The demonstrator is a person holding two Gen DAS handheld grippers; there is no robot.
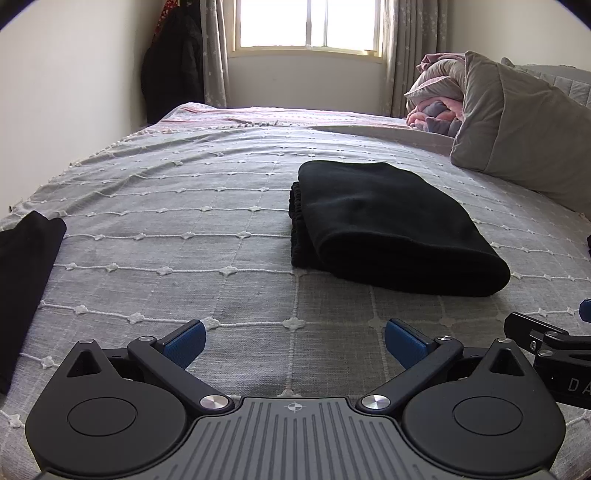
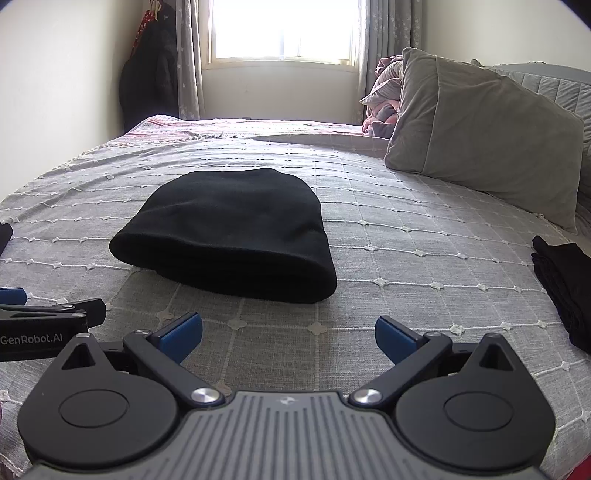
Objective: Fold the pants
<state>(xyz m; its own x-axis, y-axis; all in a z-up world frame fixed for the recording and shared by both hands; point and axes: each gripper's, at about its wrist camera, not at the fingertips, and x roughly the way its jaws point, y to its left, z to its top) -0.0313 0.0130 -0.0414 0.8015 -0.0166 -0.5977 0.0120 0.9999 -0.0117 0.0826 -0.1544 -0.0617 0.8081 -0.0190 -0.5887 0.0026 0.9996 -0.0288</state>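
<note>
Pants (image 1: 391,225) look already folded into a compact black bundle, lying on the bedspread (image 1: 177,229) toward the middle of the bed, well short of the far edge under the window (image 1: 308,24) and clear of the grey pillow (image 1: 517,125) at the headboard side. Both my grippers hang back near the bed's near edge: my left gripper (image 1: 294,341) has its blue pads spread wide with nothing between them, and my right gripper (image 2: 289,334) is likewise wide open and empty. Neither touches the bundle. My judgement: folding is essentially done, so the step in hand is a final check or tidy. To do that well I'd keep the jaws open and come in low from the near side, only pressing or nudging the rounded fold if it starts to spring up, and I wouldn't pinch a single top layer, since that would likely drag the stack apart. Look of the bundle: thick soft black fabric, maybe fleece, top layer smooth with a rounded fold facing me, edges roughly lined up. In the left wrist view a ribbed elastic waistband (image 1: 297,225) pokes out a little on the bundle's left side under the top layer; that's the only untidy bit. Other dark garments sit apart from it: one at the bed's left edge (image 1: 26,280), another stack near the right edge (image 2: 561,288). Can't tell what those are.
</note>
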